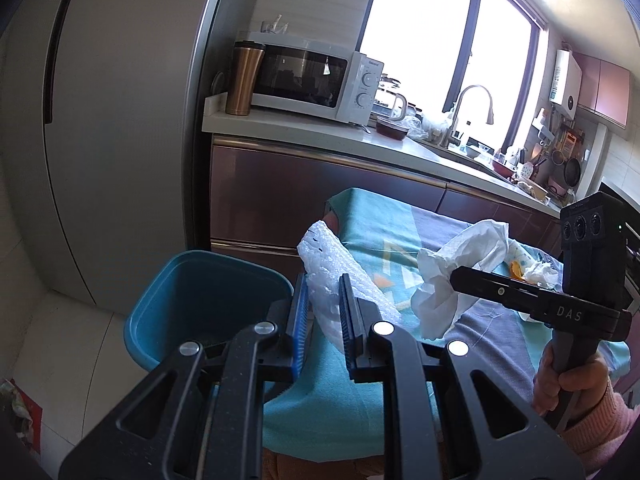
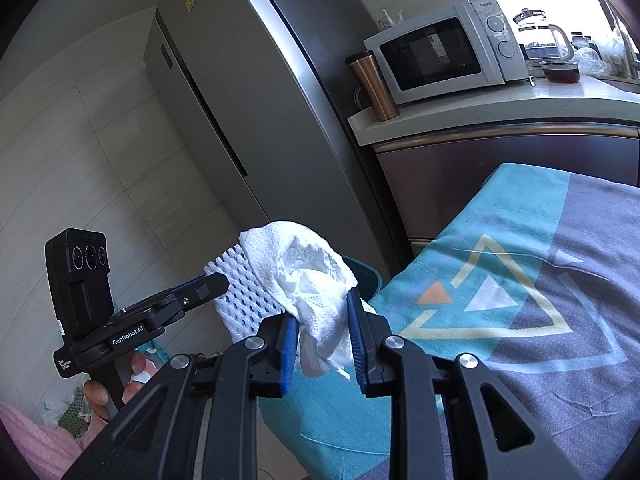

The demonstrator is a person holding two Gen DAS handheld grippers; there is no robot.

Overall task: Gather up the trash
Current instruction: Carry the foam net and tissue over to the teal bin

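We see a kitchen. A tall grey refrigerator fills the left side, and beside it a pale countertop runs over dark reddish-brown cabinet fronts. On the counter stand a copper-coloured travel mug and, touching it or just beside it, a white microwave; further along we see a glass kettle, a dark lidded bowl and a curved tap under a bright window. The far end of the counter is crowded with small things we cannot make out. The floor is pale tile.

In front of the cabinets sits a table covered by a teal and grey cloth with a triangle pattern. At its far end lie more crumpled scraps, too small to identify. A blue bin stands on the floor at the table's near corner.

Our left gripper is clenched on a white foam fruit net, which hangs in the air beside the bin's rim, at the table edge. Our right gripper grasps a crumpled white paper towel, also lifted off the cloth and just beside the net. Each gripper is carried by a hand in a pink sleeve.
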